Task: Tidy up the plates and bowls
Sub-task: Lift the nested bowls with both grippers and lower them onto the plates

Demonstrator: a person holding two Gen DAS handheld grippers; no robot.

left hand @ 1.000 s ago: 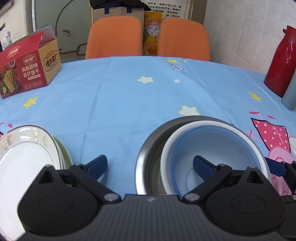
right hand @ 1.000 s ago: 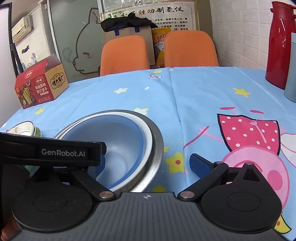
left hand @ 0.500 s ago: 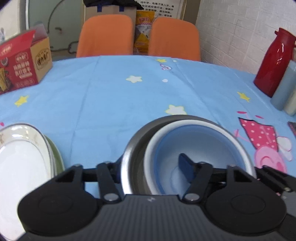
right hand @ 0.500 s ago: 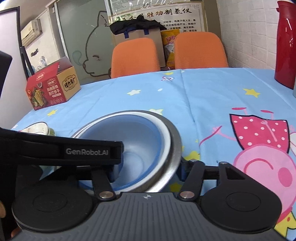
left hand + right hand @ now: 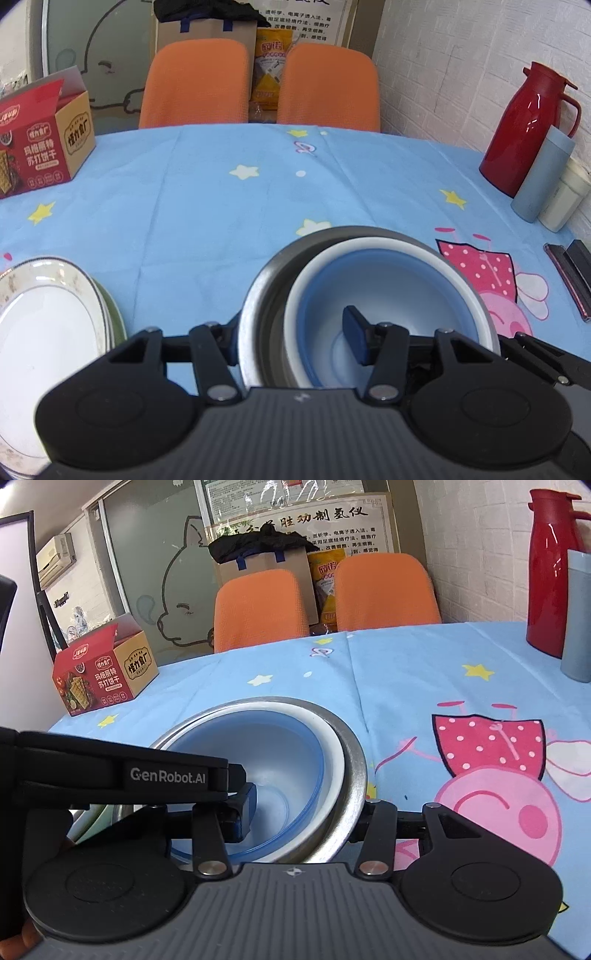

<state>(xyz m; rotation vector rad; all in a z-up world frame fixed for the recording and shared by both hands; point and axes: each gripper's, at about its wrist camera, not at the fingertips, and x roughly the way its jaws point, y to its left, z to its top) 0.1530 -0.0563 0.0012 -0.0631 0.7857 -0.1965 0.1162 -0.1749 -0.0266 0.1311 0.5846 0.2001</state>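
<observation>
Jaws clamping three nested bowls (image 5: pixel 369 280)

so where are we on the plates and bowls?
Done: plates stacked at left; blue bowl and white bowl nested in the steel bowl.
In hand: left gripper and right gripper, jaws just closing, each straddle the nest's rim.
Left: placing it.

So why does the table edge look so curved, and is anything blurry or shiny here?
Left wrist view: fisheye lens bends the tablecloth edge; corners darken; thermos shows glare. Right wrist view: same bending; metal bowl rim glints; everything looks fairly sharp.
</observation>
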